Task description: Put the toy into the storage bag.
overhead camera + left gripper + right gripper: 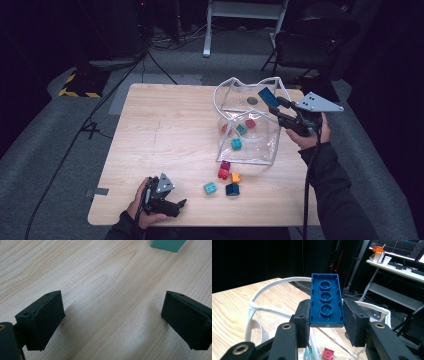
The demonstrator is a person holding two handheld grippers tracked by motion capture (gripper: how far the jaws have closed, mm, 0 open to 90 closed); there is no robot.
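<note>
Loose blocks [226,179] on the table [165,150], before the bag [247,122].

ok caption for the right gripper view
Right gripper clamps a blue brick above the clear bag.

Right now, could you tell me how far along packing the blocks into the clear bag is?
Partly done. Three blocks lie inside the clear bag. The right gripper holds a blue brick above the bag's opening. Five loose blocks remain on the table, near the open, empty left gripper.
</note>
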